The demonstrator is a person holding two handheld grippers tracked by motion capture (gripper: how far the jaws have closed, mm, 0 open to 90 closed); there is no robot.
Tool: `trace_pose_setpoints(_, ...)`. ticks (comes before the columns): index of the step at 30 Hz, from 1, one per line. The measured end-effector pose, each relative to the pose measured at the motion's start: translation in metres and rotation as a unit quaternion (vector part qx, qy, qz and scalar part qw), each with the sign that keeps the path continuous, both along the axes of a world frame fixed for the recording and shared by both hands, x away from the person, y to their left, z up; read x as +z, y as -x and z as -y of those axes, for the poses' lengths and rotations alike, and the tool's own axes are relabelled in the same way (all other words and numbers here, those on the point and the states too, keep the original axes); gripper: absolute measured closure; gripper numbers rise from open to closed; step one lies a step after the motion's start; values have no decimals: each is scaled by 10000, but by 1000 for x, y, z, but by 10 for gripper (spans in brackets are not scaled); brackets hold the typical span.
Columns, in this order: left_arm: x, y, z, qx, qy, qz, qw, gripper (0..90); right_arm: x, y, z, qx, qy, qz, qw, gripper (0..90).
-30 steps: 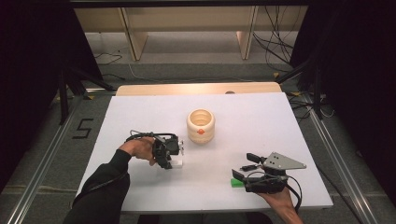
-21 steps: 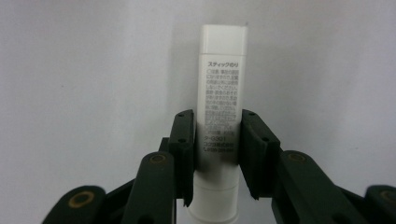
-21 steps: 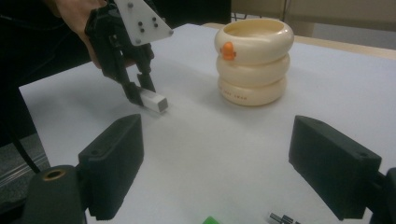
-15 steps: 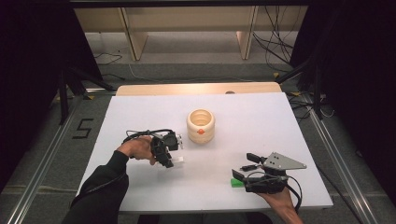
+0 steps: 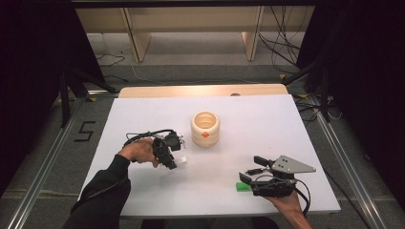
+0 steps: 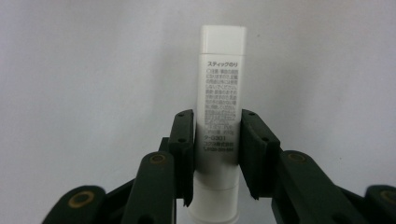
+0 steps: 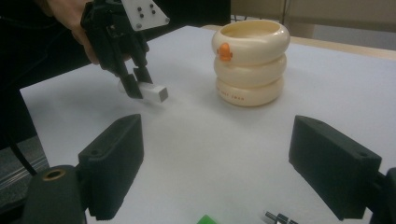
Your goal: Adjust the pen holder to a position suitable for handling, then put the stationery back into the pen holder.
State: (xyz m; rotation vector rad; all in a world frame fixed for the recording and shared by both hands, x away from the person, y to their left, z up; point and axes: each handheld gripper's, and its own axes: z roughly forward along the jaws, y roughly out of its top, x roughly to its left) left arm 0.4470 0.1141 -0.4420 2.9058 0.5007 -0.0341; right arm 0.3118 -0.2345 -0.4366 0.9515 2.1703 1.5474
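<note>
The left hand reaches in over the white table with its wrist bent, so the left gripper points down and toward the middle. Its jaws are squeezed tight on a white glue stick, one jaw on each side of it. The stick pokes out past the jaws, just above the table. It is near the cream pot, but not touching it. The pot looks like stacked rings with a small orange bump. Inside the pot I cannot tell. The right hand rests low by the near edge. The right gripper has its jaws wide apart and holds nothing. A green block lies just beside it.
</note>
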Motion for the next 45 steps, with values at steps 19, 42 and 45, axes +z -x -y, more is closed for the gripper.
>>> trace_pose_setpoints(19,21,-1,-1,899,684,-148,9935,682,2,0,-8,54,250,151,9996,187)
trace_pose_setpoints(42,34,23,32,408,837,-584,9939,683,7,12,-67,661,1854,1465,9694,205)
trace_pose_setpoints(45,34,26,35,406,854,-609,9937,683,6,14,-75,716,2074,1623,9620,215)
